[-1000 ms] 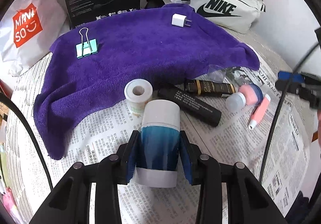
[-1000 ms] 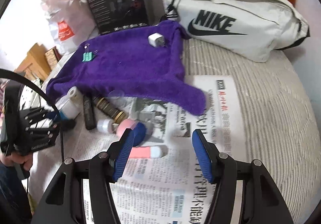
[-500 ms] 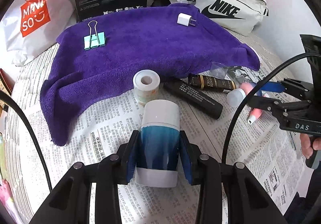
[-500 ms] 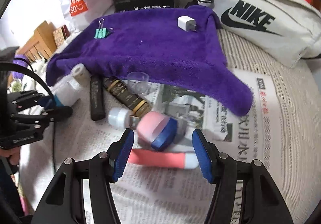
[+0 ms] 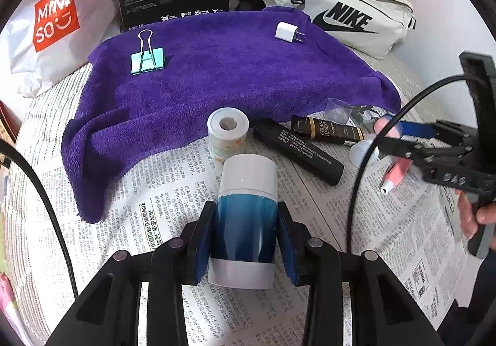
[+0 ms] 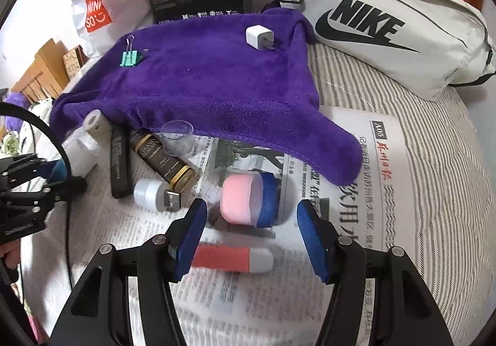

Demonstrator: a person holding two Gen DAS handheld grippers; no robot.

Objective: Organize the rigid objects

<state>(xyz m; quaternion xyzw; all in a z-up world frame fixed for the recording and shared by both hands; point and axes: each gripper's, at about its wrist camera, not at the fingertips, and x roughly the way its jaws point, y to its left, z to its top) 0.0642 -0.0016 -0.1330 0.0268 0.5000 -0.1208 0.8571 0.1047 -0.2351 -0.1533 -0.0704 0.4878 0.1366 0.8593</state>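
Pinching the blue-and-white bottle [image 5: 245,222] above the newspaper's [image 5: 173,191] near edge, the left gripper [image 5: 245,234] likely carries it for sorting; the right gripper [image 6: 251,237], spread wide, straddles the pink-and-blue jar [image 6: 248,203], seemingly for pickup.

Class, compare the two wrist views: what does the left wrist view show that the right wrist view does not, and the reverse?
Only the left wrist view shows the left gripper shut on the blue and white cylinder's blue band. Only the right wrist view shows the right gripper open, with the pink and blue container just ahead and the USB plug on the translucent cap. Both show the purple towel, binder clip and white charger.
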